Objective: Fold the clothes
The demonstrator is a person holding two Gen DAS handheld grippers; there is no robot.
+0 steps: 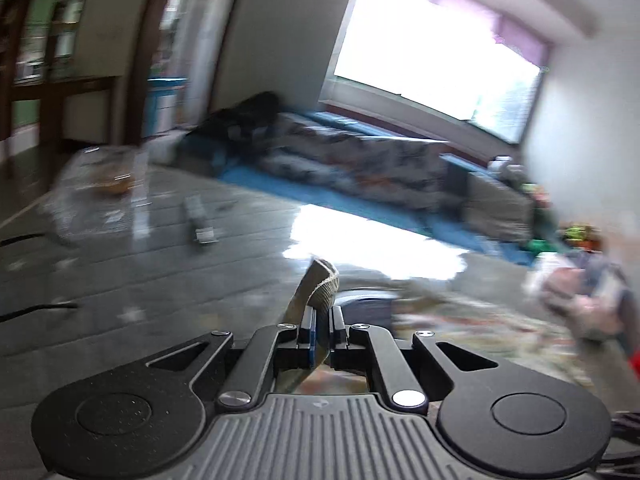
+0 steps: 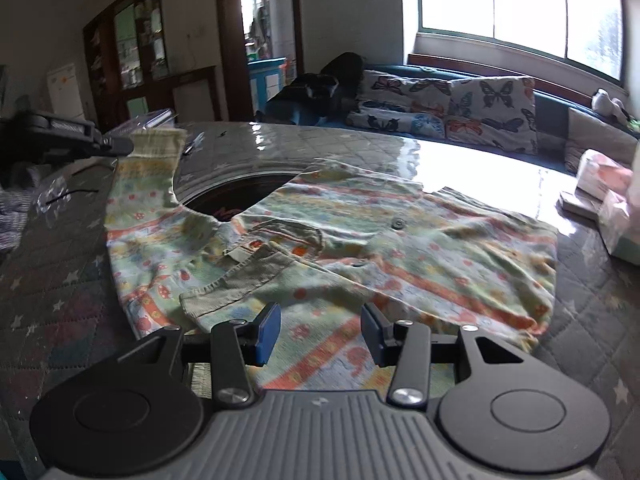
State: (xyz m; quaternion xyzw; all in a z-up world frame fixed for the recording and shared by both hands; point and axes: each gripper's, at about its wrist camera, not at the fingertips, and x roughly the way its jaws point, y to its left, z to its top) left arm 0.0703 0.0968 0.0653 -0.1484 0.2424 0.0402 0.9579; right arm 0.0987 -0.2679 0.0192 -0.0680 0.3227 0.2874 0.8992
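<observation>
Butterfly-print sofa cushions (image 2: 460, 108) beneath window (image 2: 520, 8)

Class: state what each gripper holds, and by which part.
Left gripper: shut on the ribbed cuff of the pastel patterned child's shirt. Right gripper: open, holding nothing.

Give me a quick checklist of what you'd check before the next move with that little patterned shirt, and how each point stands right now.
1. Left gripper has a firm hold on the ribbed cuff: ok, it is shut on the fabric.
2. Sleeve lifted off the quilted table cover: ok, the right wrist view shows it pulled up toward the left gripper.
3. Right gripper ready to take hold: ok, it is open, hovering over the hem of the patterned shirt.
4. Shirt body lying flat: not ok, it is wrinkled around the collar.
5. Tissue pack clear of the shirt: ok, it sits apart.
6. Left view sharp enough to judge the fold line: not ok, blurred.
</observation>
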